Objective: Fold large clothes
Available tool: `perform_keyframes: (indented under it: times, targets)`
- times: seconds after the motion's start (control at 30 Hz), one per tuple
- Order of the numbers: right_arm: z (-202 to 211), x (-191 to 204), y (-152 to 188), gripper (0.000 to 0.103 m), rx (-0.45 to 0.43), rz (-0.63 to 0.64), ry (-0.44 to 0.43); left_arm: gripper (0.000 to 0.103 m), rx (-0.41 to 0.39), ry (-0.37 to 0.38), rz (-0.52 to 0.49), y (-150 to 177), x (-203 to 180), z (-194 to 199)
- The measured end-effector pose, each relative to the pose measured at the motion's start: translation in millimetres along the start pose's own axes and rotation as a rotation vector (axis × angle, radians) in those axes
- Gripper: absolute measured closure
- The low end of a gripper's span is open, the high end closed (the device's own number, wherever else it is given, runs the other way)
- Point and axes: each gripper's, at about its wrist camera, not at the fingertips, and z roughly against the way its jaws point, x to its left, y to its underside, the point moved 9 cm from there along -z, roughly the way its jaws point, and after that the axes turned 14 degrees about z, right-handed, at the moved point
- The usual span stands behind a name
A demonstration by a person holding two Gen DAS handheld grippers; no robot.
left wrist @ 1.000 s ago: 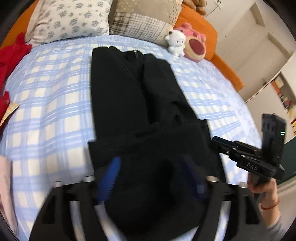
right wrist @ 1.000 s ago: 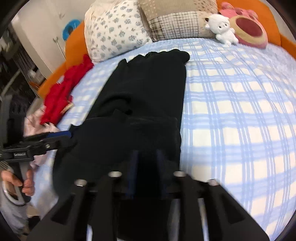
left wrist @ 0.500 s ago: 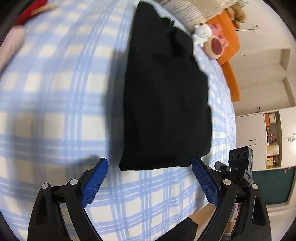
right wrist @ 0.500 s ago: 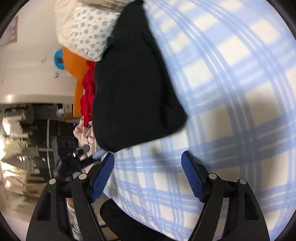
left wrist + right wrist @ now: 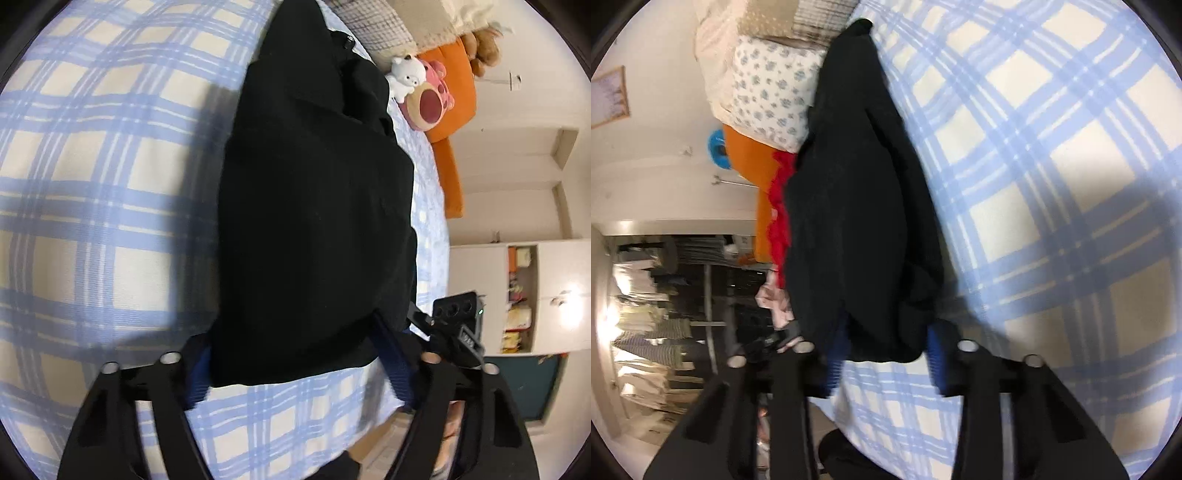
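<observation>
The bed, under a blue-and-cream checked sheet, fills most of both views, but its near edge drops out of sight around 6 o'clock. On it lies the black garment, folded into a long dark slab that runs from 12 o'clock down to the claws; its cloth is so dark that folds and seams are hard to make out, and its far end is cut off at the top of the left wrist view.

The left wrist view alone shows the orange headboard at 1 o'clock, a pink plush toy with a small white one on it, and a white cupboard at 3 o'clock. The right wrist view alone shows a flowered pillow at 11 o'clock, a red cloth tucked behind the garment at 9 o'clock, and a blurred clothes rack at 8 o'clock.

The left claw points down at the bed with the garment's near hem between its blue pads; its jaws are closing, the left pad partly hidden under the cloth. The right claw points at a flatter slant, jaws closing too, a bunched corner of the garment between its pads and overlapping both. In the left view, the right claw shows at 4 o'clock against the garment's side edge, its tip hidden by cloth
</observation>
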Motion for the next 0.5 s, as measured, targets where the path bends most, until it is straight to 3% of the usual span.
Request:
perform_keyframes:
  times: [0.1,0.23,0.37,0.5]
  targets:
    - [12.0,18.9,-9.3,0.074,-0.026,0.045,-0.013,0.043,0.007,0.047,0.007,-8.1,-10.6,13.8]
    - [24.9,62.7,-48.6,0.075,-0.072,0.118,-0.039,0.053,-0.046,0.111,-0.036,-32.5,-49.9,48.8]
    - [31.4,99.6,-101.5,0.076,-0.124,0.183,-0.033,0.056,-0.118,0.102,-0.117,-76.7,-101.3,69.3]
    - [25.3,112.5,-165.4,0.076,-0.164,0.185,-0.017,0.057,-0.144,0.089,-0.124,-140.8,-141.0,67.5]
